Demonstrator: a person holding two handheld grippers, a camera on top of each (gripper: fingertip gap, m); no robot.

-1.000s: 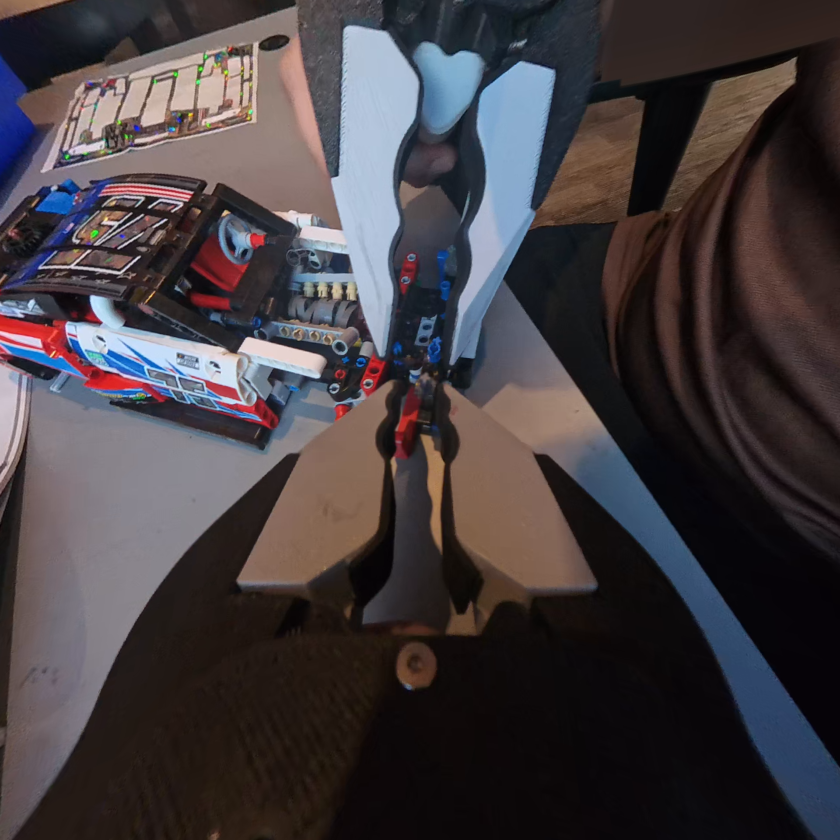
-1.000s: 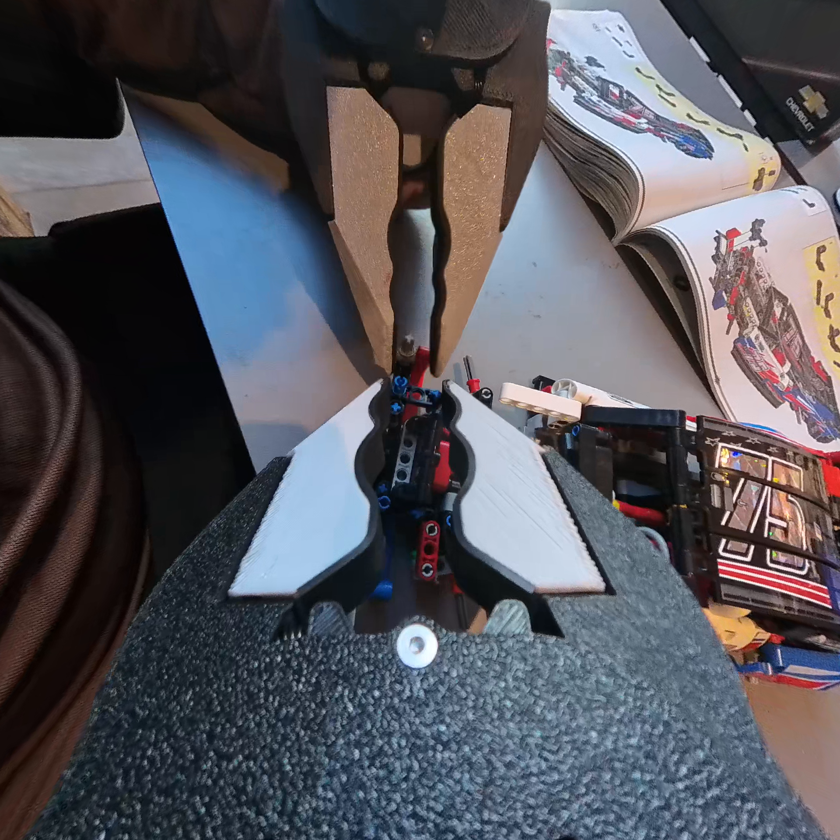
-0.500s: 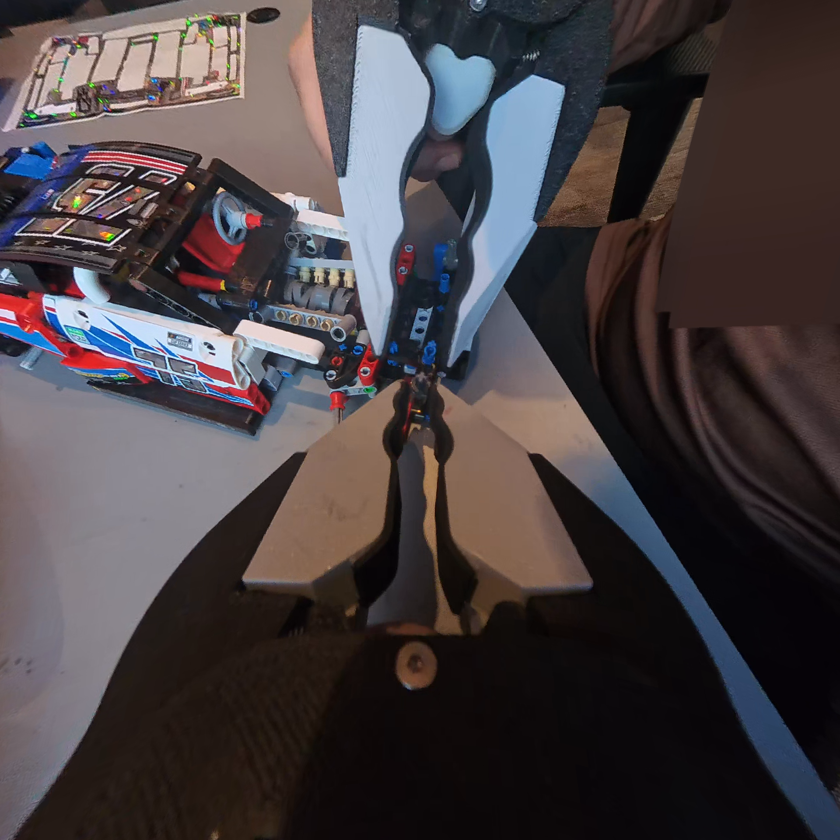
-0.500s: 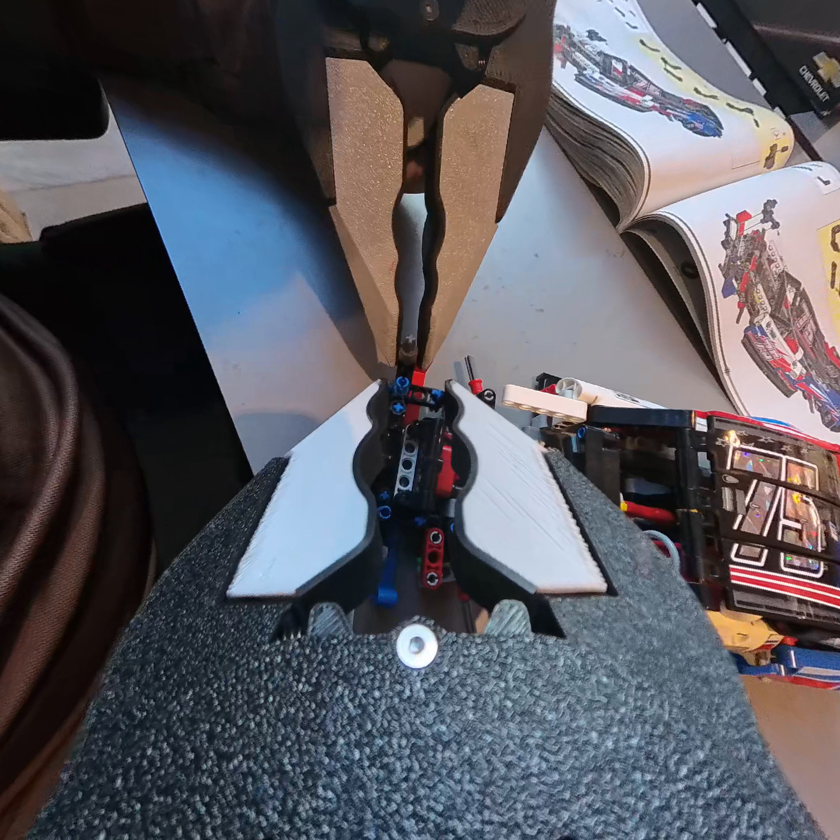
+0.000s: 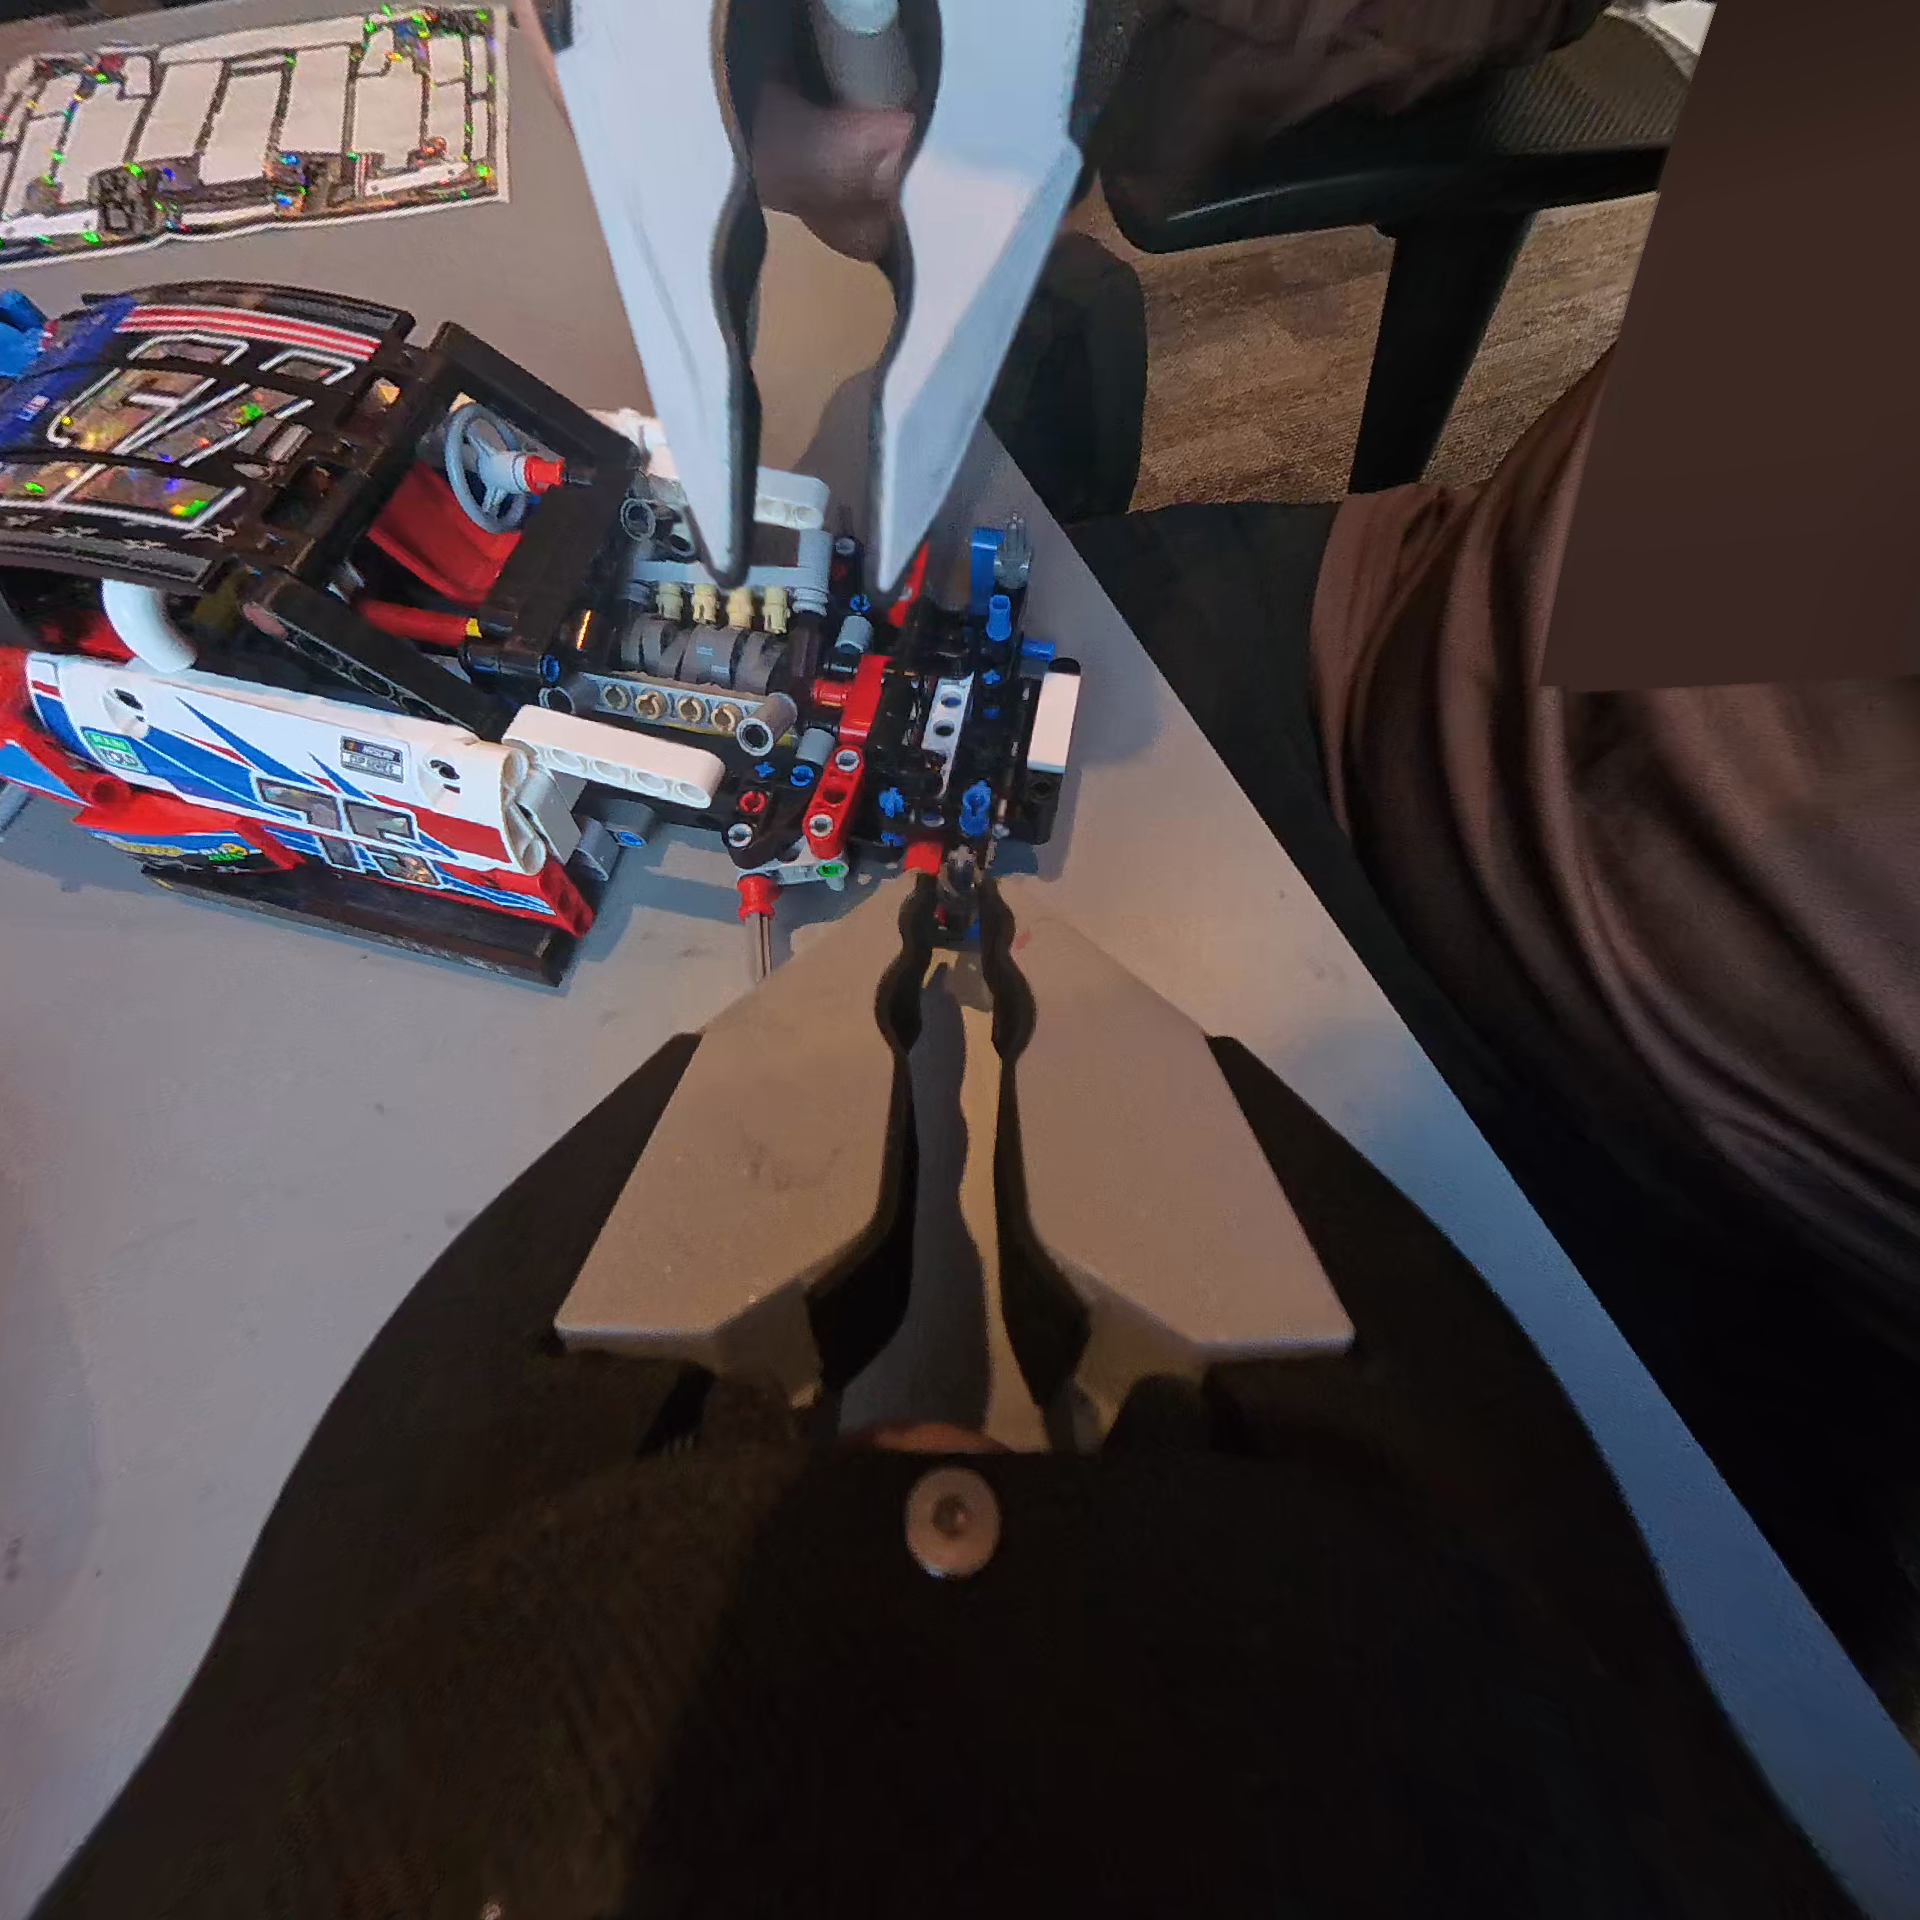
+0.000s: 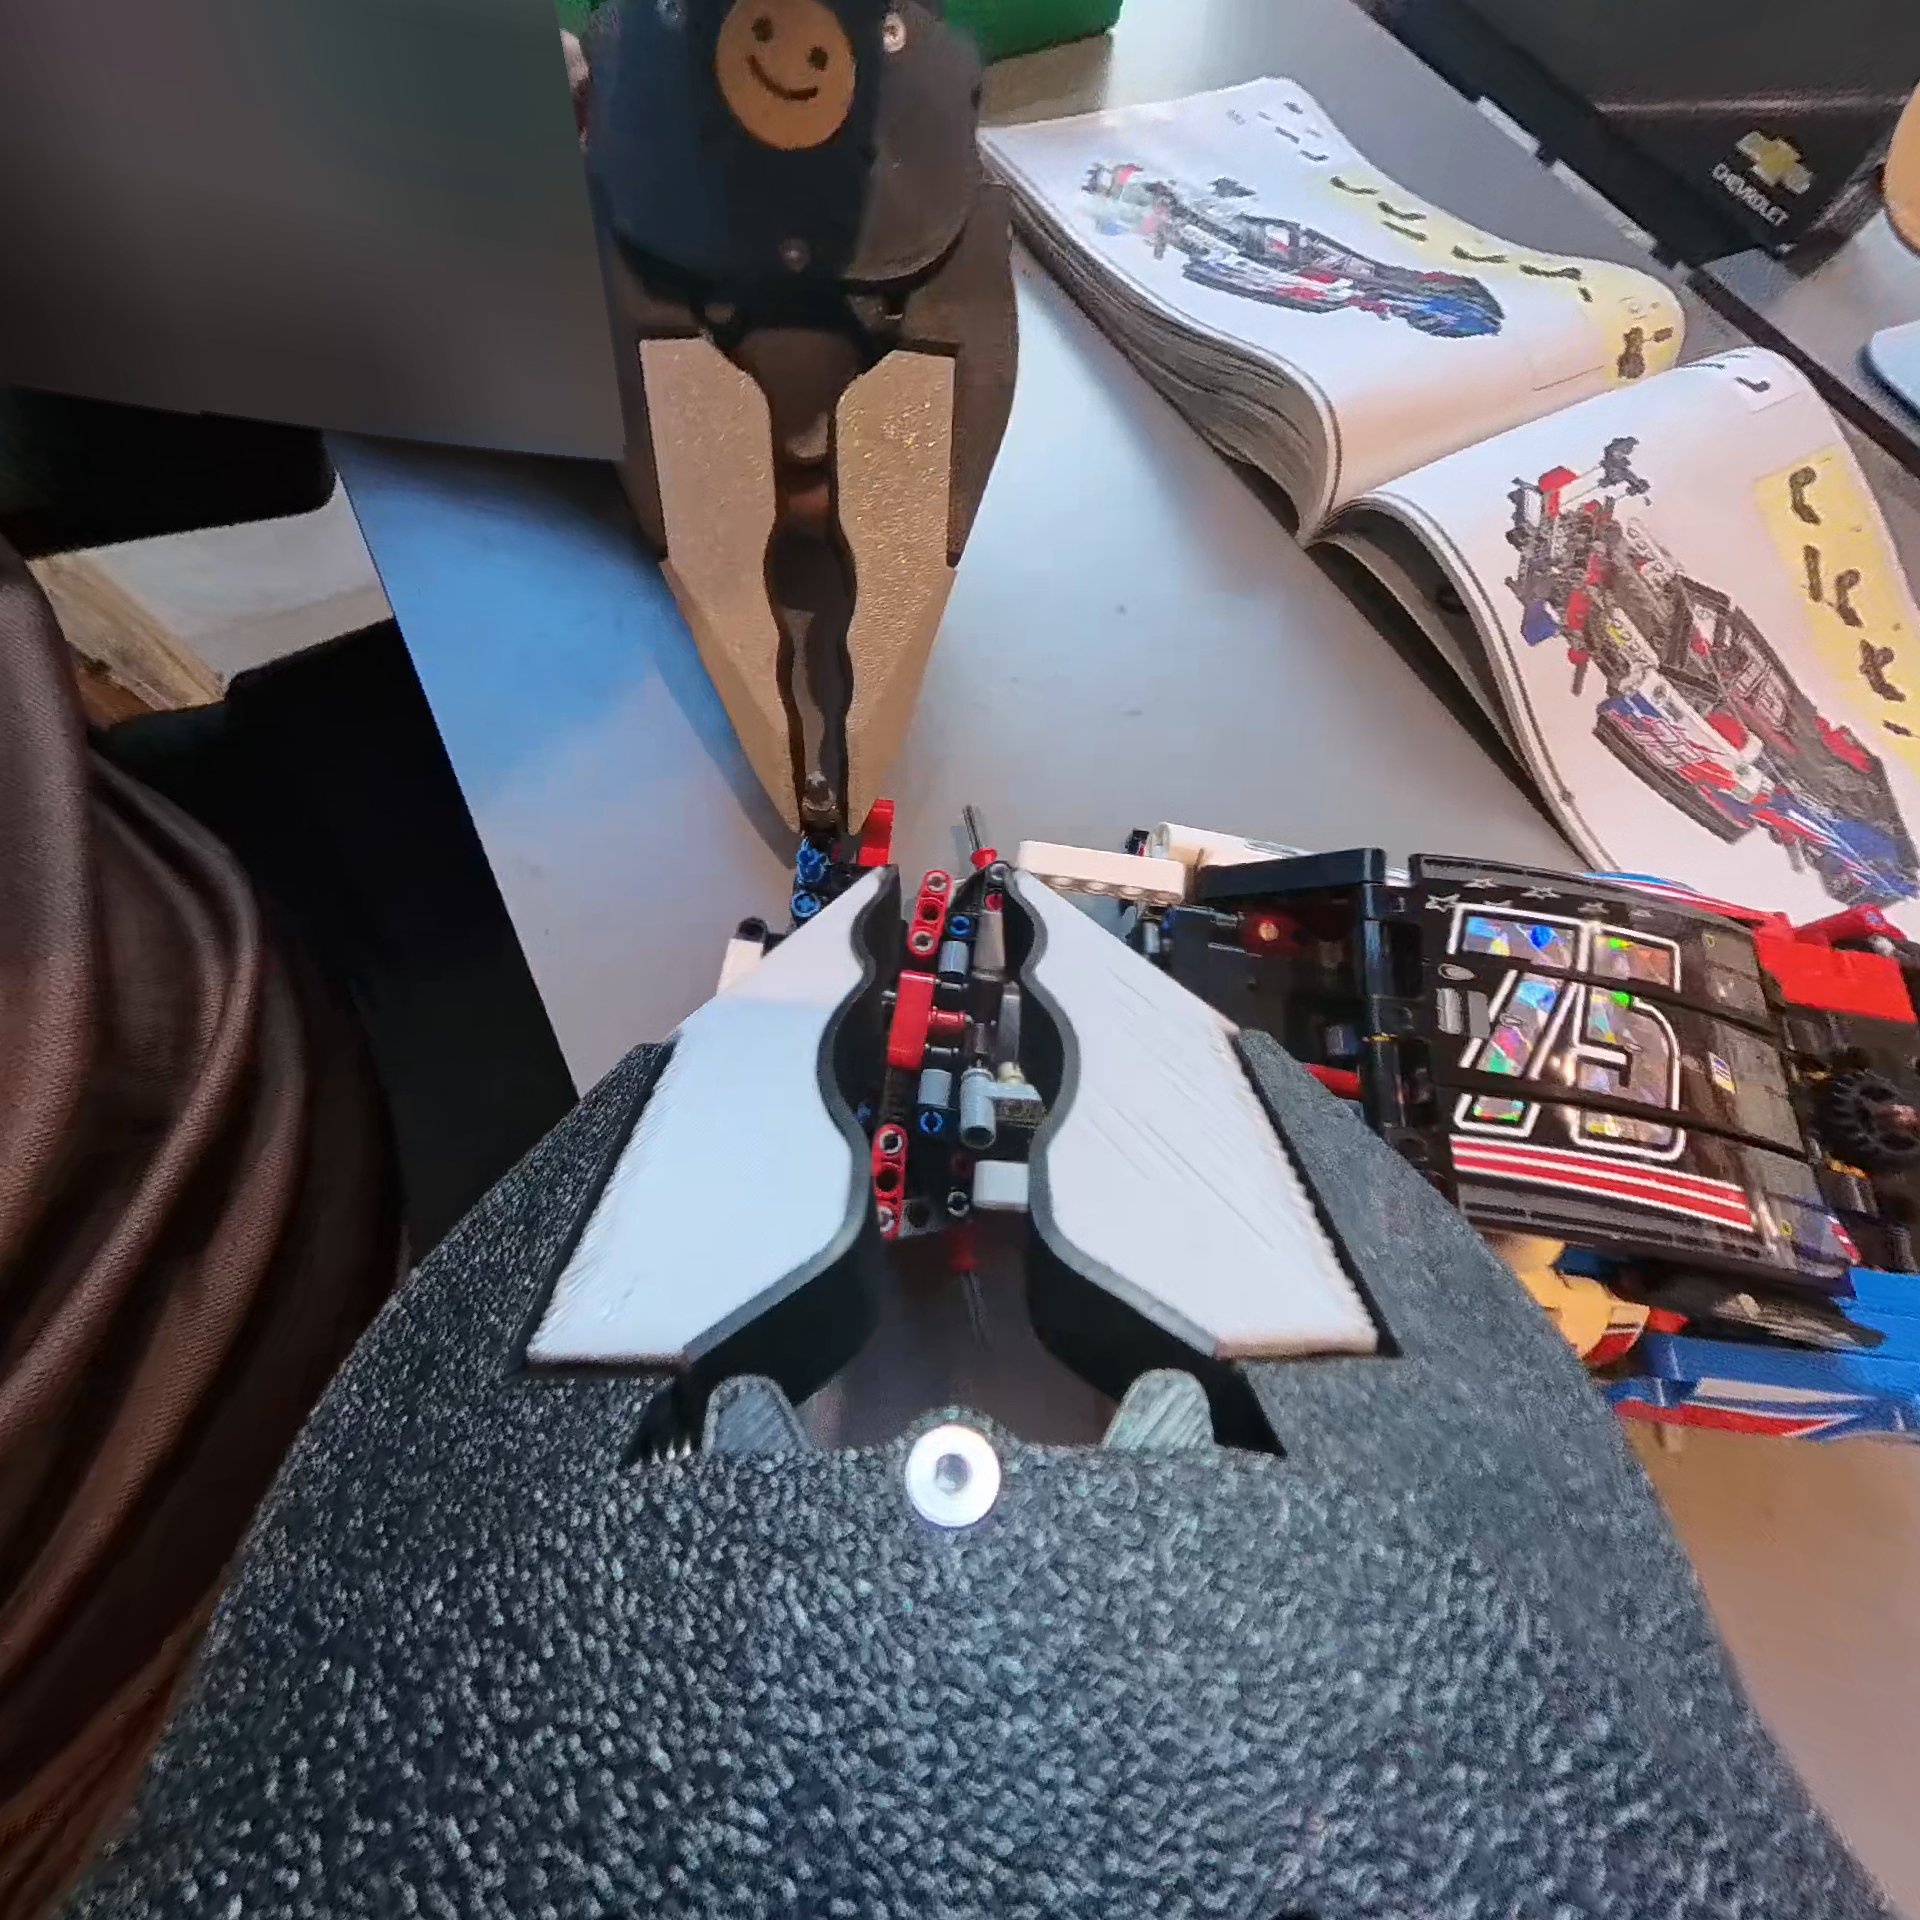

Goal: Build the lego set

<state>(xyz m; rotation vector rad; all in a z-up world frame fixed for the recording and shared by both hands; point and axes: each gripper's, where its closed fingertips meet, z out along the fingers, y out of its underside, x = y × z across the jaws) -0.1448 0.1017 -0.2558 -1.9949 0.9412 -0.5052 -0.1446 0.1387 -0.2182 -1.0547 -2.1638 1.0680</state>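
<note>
The lego car [image 5: 436,665] is seen on the desk [image 5: 260,1091]. The right gripper [image 5: 805,587], fingers apart, has been shifted from the car's open front end onto the engine section. A small pin at the front is pinched by the left gripper [image 5: 951,914], fingers nearly closed.

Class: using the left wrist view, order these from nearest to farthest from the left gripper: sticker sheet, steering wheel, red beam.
1. Red beam, just ahead of the left gripper, slightly left.
2. Steering wheel, farther left, inside the car.
3. Sticker sheet, far top-left.
</note>
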